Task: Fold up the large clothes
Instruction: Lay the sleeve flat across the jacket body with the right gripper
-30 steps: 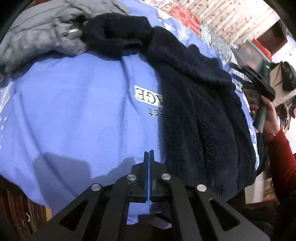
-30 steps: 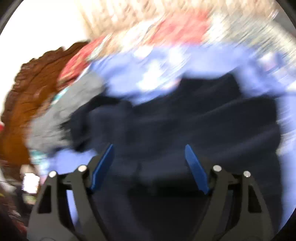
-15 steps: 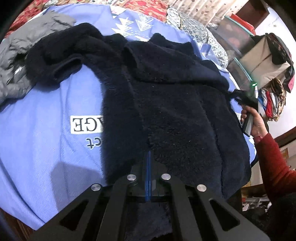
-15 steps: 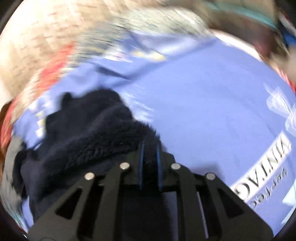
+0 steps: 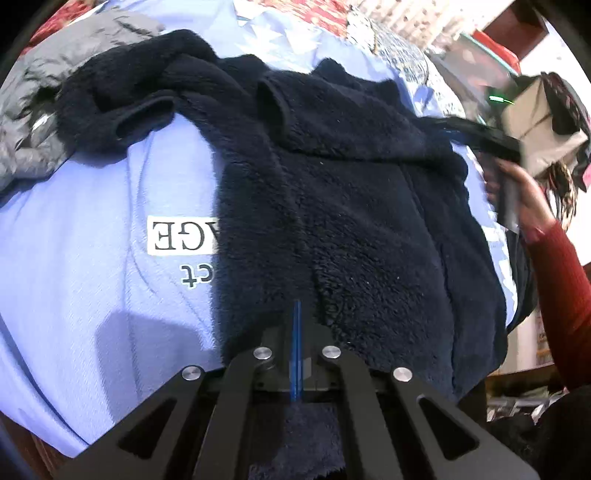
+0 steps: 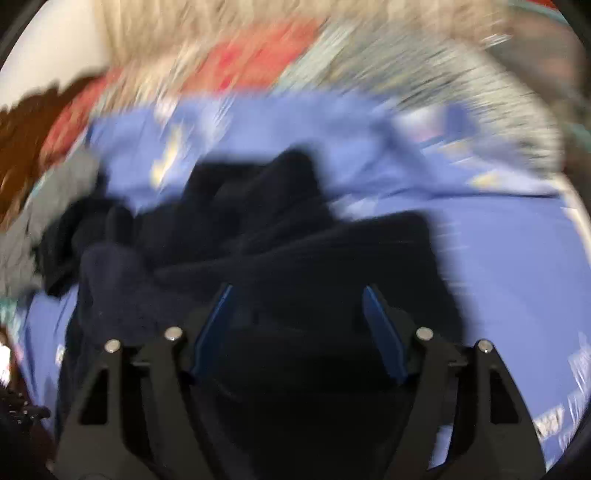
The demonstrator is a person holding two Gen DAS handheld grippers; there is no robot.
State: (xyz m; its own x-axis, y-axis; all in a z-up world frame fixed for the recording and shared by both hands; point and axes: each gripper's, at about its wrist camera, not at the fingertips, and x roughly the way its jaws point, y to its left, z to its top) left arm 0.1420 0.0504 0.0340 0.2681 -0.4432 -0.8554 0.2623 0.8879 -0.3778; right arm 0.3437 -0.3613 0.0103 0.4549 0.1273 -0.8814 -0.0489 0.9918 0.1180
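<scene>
A dark navy fleece jacket (image 5: 351, 206) lies spread on a light blue bedsheet (image 5: 74, 258), one sleeve (image 5: 122, 110) stretched to the upper left. My left gripper (image 5: 296, 314) is shut at the jacket's near hem; fleece shows under its jaws, but whether it pinches the cloth is unclear. My right gripper (image 6: 297, 299) is open and empty above the jacket (image 6: 295, 258); that view is motion-blurred. The right gripper also shows in the left wrist view (image 5: 476, 133), held by a hand at the jacket's far right edge.
A grey puffer jacket (image 5: 33, 96) lies at the sheet's upper left. The sheet carries a printed white label (image 5: 181, 240). Patterned pillows (image 5: 388, 33) line the far side. A box (image 5: 543, 129) and hanging clothes stand at the right. A wooden headboard (image 6: 22, 122) is at far left.
My right gripper has opened and let go of the jacket's edge, then swung back over the jacket. My left gripper stays shut at the hem and has barely moved.
</scene>
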